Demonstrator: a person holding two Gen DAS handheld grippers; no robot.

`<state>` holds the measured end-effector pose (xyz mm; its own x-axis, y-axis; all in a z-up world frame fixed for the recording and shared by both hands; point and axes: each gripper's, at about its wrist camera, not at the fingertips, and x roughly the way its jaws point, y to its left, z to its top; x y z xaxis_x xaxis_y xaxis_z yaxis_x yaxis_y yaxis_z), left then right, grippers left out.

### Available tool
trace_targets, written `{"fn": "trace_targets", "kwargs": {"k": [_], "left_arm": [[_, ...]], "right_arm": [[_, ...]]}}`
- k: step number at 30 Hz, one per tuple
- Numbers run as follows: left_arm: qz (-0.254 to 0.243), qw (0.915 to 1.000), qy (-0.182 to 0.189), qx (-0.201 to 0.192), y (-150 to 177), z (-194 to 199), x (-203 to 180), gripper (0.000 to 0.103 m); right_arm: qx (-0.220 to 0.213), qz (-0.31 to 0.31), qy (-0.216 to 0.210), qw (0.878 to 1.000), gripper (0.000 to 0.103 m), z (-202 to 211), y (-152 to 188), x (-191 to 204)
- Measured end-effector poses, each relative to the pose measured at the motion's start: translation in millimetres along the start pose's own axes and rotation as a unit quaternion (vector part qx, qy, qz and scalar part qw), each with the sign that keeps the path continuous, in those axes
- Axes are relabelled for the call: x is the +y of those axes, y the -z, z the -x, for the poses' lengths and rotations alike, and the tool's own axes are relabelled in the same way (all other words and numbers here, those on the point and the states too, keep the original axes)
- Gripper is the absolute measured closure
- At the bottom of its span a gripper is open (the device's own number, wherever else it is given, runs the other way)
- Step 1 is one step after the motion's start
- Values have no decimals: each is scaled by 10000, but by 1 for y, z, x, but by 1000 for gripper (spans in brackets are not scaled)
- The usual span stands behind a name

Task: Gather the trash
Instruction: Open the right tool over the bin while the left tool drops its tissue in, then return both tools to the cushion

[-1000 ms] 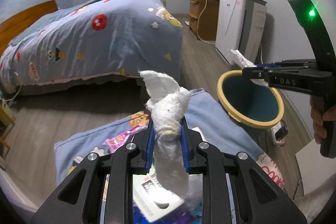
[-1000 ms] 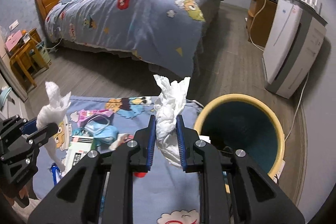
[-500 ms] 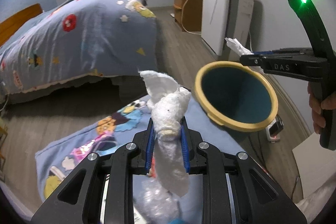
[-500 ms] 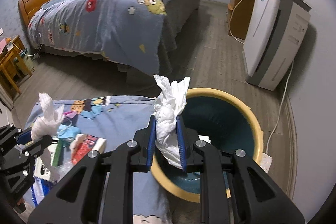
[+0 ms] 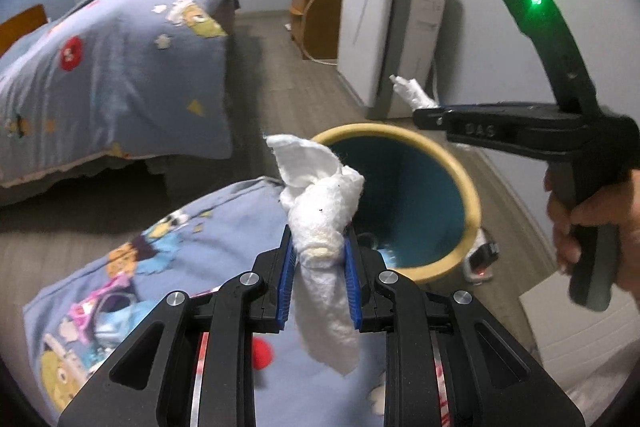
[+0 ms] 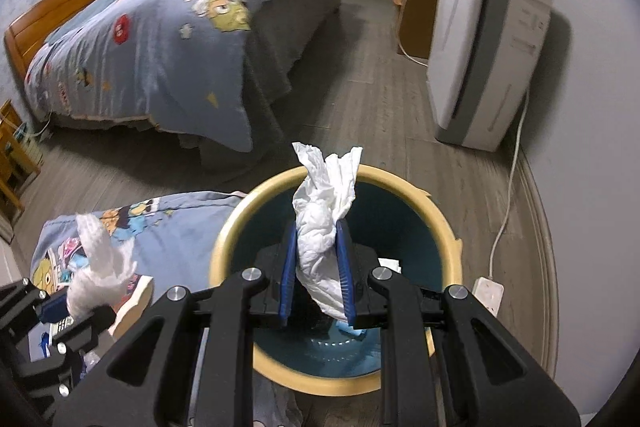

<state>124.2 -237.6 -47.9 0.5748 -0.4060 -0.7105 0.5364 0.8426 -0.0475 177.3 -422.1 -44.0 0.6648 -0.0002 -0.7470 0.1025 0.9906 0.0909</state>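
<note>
My left gripper is shut on a crumpled white tissue and holds it above the cartoon-print cloth, just left of the teal bin with a yellow rim. My right gripper is shut on another white tissue and holds it directly over the bin's opening. The right gripper also shows in the left wrist view, above the bin. The left gripper also shows in the right wrist view, with its tissue.
Small trash items and a red ball lie on the cloth. A bed stands behind it. A white appliance, a wooden cabinet and a power strip are along the right wall.
Both grippers moved right toward the bin with their tissues. The right gripper went from the bin's near-left edge to over its opening; the left gripper came close beside the bin.
</note>
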Motion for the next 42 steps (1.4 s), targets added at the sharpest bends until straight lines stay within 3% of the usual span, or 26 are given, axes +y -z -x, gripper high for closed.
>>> {"fn": "trace_targets", "kwargs": {"k": [10, 18, 23, 27, 28, 34, 37, 40, 42], "left_arm": [[-533, 9983, 88, 214, -22, -44, -39, 79], [-582, 9972, 49, 460, -33, -85, -43, 79], [-581, 9974, -77, 417, -40, -101, -41, 79], [-556, 9978, -138, 332, -42, -104, -35, 74], [-564, 9978, -153, 314, -43, -104, -34, 68], [-584, 9978, -213, 237, -39, -103, -27, 36], [-497, 9981, -319, 199, -34, -99, -21, 15], [-458, 9969, -623, 125, -30, -93, -13, 8], [-389, 9965, -728, 142, -27, -89, -5, 8]], "right_arm": [[325, -675, 159, 9971, 84, -20, 9, -50], [527, -740, 107, 9958, 84, -33, 13, -51], [564, -651, 131, 9962, 84, -38, 16, -50], [534, -632, 118, 9965, 81, -39, 15, -51], [531, -616, 141, 9966, 80, -40, 15, -51], [483, -571, 183, 9970, 57, -40, 13, -48], [394, -539, 210, 9975, 34, -37, 11, -46], [278, -499, 251, 9981, 11, -31, 9, -42], [197, -468, 271, 9983, 6, -27, 8, -39]]}}
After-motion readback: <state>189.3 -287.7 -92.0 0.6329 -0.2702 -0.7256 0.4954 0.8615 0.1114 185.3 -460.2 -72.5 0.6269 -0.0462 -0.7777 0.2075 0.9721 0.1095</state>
